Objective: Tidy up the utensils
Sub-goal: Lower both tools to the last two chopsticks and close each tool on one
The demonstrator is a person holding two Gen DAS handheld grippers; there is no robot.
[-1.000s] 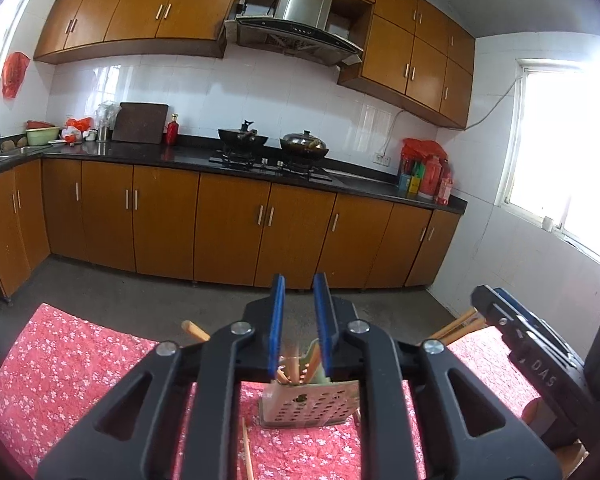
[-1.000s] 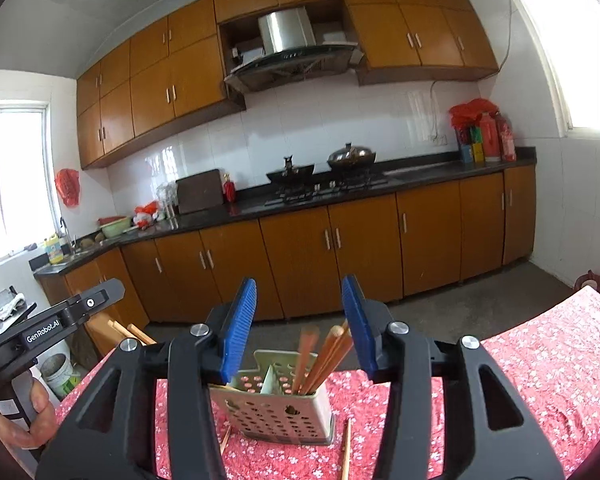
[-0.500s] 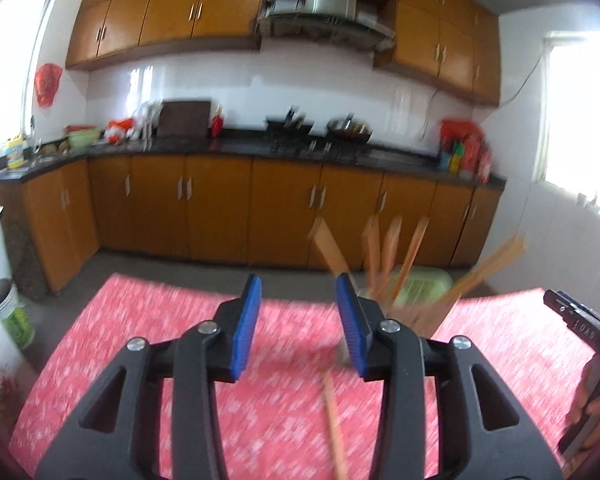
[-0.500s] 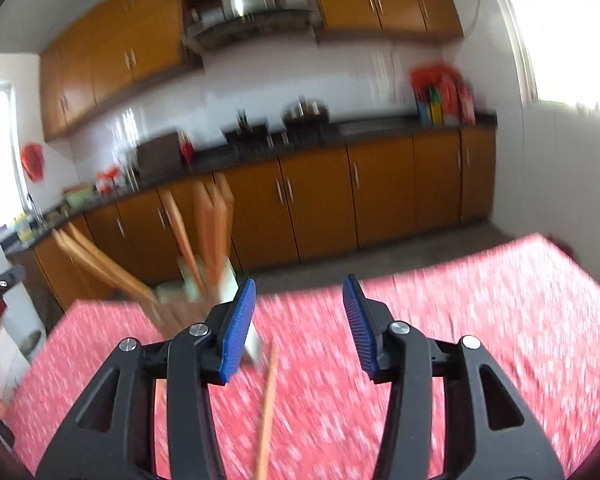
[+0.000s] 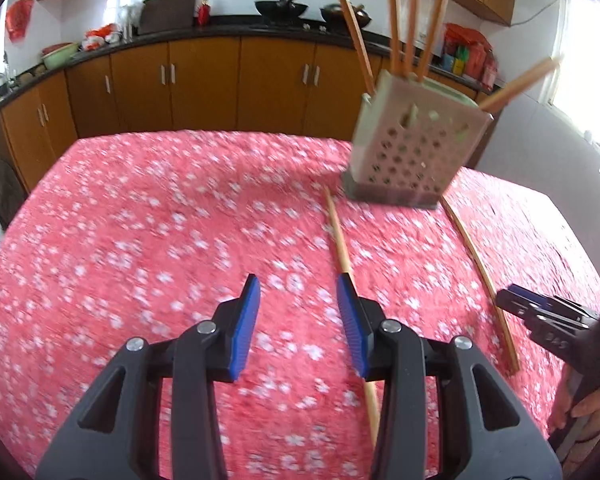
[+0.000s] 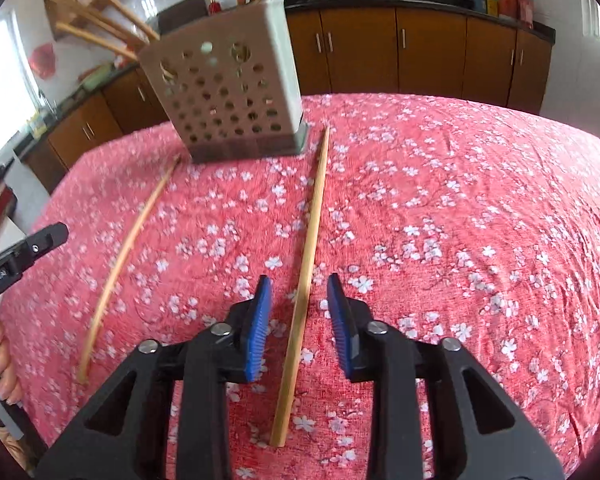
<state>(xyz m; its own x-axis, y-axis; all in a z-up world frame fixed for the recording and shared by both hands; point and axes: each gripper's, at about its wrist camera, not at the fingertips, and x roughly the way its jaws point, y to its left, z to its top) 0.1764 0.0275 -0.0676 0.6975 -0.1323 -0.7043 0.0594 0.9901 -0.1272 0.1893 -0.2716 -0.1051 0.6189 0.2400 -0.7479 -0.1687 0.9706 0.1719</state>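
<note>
- The left claw (image 5: 298, 296) hovers open and empty over a red floral cloth (image 5: 148, 216) covering the surface.
- A thin wooden chopstick (image 5: 342, 252) lies just right of it.
- A perforated square holder (image 6: 228, 96), standing at the back of the cloth, bristles with chopsticks.
- Only the right view shows the right claw (image 6: 299, 294) astride a second chopstick (image 6: 306, 280), its jaws just closing, pads not touching.
- Brown cabinets (image 6: 432, 60) stand behind.

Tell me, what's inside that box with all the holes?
Several wooden chopsticks stand in the holder, tops sticking out above the rim. Its walls hide their lower ends and the bottom, so anything else inside can't be seen.
</note>
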